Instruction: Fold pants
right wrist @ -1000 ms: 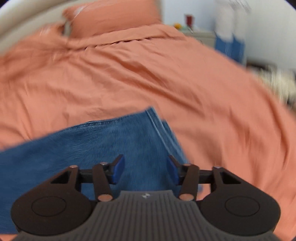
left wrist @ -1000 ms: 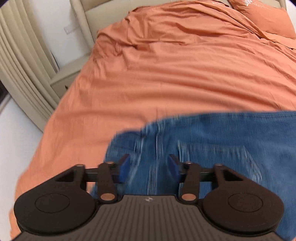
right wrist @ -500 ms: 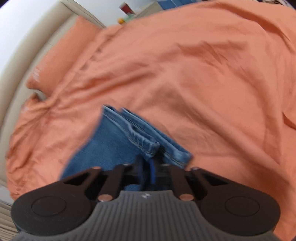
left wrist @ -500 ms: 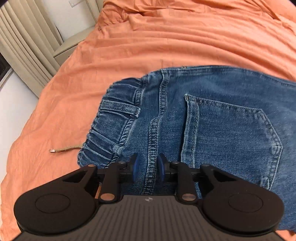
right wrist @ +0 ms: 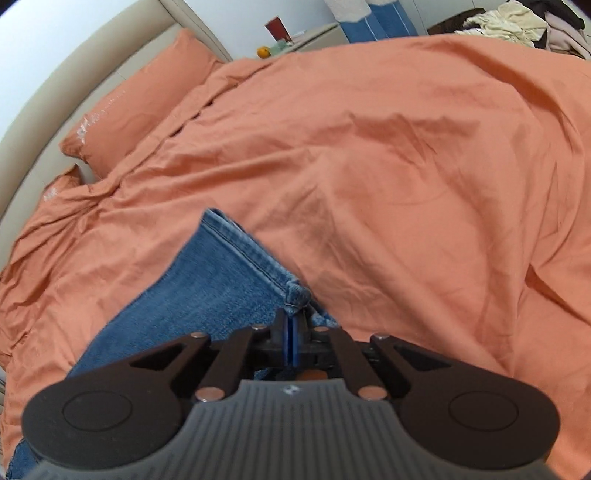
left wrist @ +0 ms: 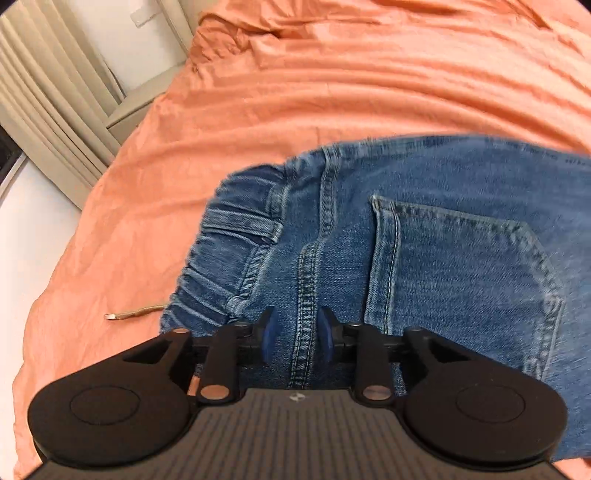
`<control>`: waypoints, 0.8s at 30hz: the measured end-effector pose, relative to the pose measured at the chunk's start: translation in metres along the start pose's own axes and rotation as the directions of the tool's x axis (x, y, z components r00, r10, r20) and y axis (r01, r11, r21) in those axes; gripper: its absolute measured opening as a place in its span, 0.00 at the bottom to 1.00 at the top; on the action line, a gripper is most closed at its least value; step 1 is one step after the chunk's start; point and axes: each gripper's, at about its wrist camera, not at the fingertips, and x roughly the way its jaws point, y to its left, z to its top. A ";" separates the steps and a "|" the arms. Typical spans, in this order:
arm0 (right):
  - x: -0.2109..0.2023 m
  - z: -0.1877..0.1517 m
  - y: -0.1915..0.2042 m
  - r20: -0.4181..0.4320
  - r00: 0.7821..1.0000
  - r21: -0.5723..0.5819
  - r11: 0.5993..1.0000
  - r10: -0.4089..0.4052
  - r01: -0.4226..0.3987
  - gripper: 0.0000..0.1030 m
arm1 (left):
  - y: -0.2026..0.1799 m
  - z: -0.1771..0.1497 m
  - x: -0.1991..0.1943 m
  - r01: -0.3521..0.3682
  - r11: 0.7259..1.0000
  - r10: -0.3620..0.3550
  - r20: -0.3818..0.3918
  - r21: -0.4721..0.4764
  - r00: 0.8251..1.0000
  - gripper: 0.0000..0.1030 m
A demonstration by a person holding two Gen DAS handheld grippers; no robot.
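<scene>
Blue jeans lie on an orange bed cover, back pocket up, elastic waistband at the left. My left gripper sits over the seat seam near the waistband, its blue pads a narrow gap apart with denim between them; the jaws look partly closed around the seam. In the right wrist view the leg end of the jeans runs toward me. My right gripper is shut on the hem corner, which is lifted and bunched at the pads.
A drawstring end lies on the cover left of the waistband. Curtains and a bedside cabinet stand at the left. A pillow, headboard and a nightstand with small items are beyond the bed.
The left gripper stays over the seat seam, pads slightly wider than half a second ago; the jeans shifted a little. The right gripper closed on the hem and lifted it.
</scene>
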 end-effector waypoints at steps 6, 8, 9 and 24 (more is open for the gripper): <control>-0.026 -0.009 0.021 -0.023 0.999 -0.078 0.996 -0.039 0.037 0.36 | 0.048 -0.020 -0.040 0.114 0.971 -0.095 0.101 -0.209 0.990 0.68; -0.038 -0.018 0.024 -0.033 0.999 -0.054 0.998 0.018 -0.019 0.35 | 0.070 -0.033 -0.045 0.186 0.929 -0.152 0.131 -0.321 0.980 0.70; -0.041 -0.023 0.024 -0.047 0.998 -0.027 0.998 0.052 -0.053 0.35 | 0.083 -0.040 -0.044 0.229 0.894 -0.186 0.146 -0.386 0.972 0.70; -0.022 -0.070 0.011 -0.014 0.987 0.315 0.937 0.162 -0.149 0.36 | 0.143 -0.108 0.062 0.487 0.246 -0.392 0.374 -0.838 0.841 0.59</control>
